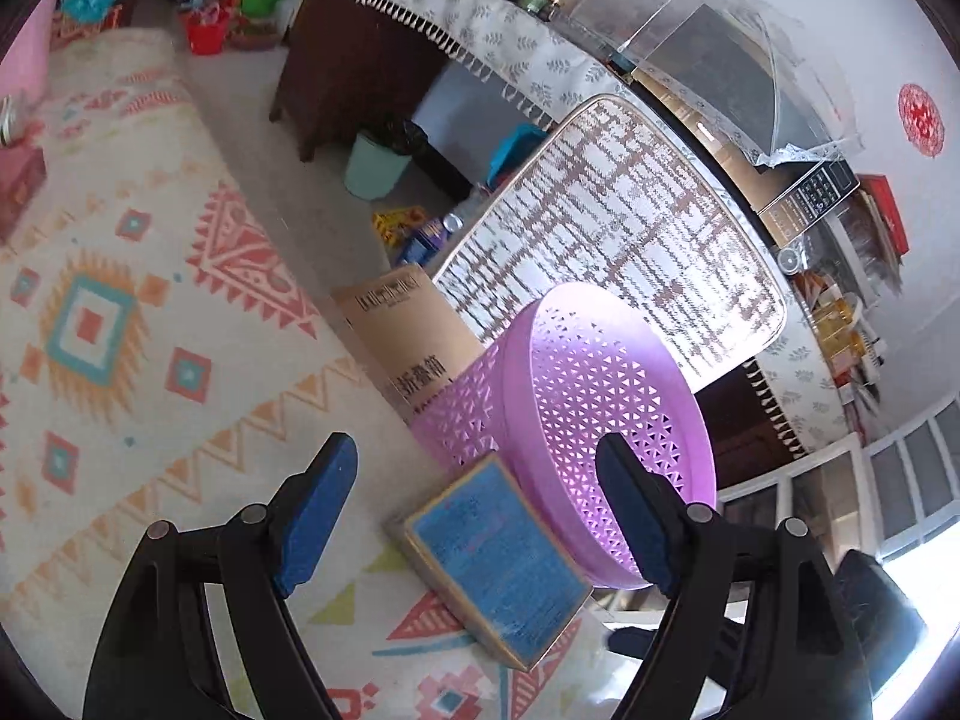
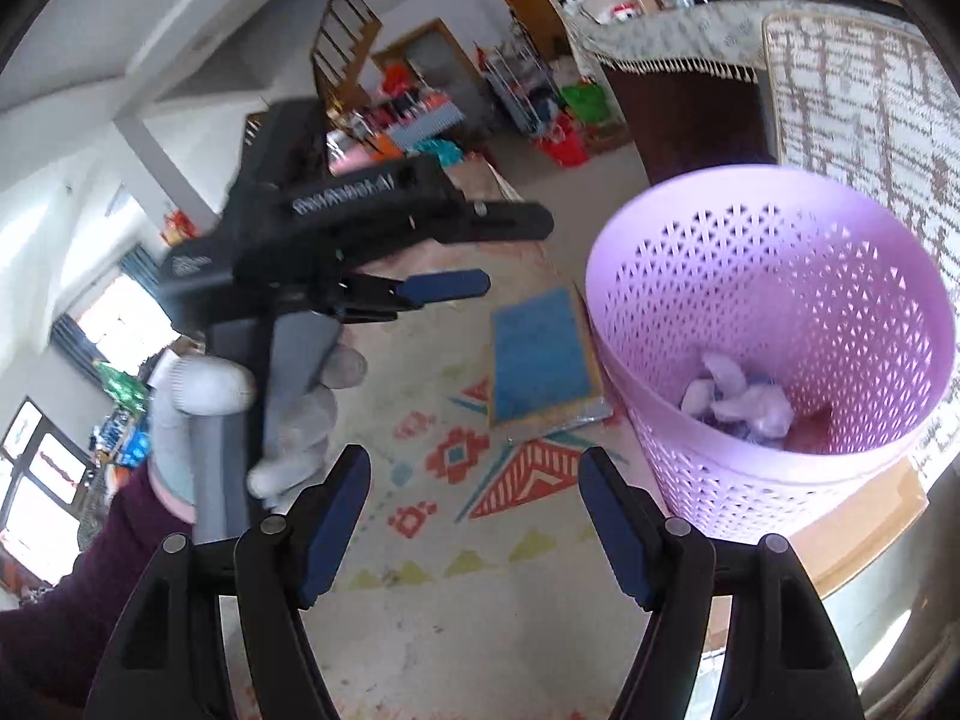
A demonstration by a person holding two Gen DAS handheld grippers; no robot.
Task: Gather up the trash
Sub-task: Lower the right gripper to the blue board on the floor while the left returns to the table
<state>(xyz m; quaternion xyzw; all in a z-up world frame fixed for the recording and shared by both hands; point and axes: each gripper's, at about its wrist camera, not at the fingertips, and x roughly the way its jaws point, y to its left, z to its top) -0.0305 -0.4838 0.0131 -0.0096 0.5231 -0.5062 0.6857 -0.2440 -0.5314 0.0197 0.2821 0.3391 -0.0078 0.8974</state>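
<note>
Left tool (image 1: 480,510): jaws spread, nothing between pads. Right tool (image 2: 474,516): likewise released, empty.

Flat blue-faced box (image 1: 498,564) lies on patterned rug (image 1: 120,300) just ahead of left tool, touching base of purple basket (image 2: 780,360).

Done: crumpled white wrappers (image 2: 741,402) already at basket bottom.

Left: box probably next pickup; basket far from full. More trash beyond rug: cannot tell.

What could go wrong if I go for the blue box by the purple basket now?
1. The blue box lies flat on the rug right against the purple basket; the open left gripper may knock the light basket and spill the crumpled trash.
2. Flat on the rug, the box gives the fingers little edge to catch.
3. The right gripper, also open, is close; they could collide.
</note>
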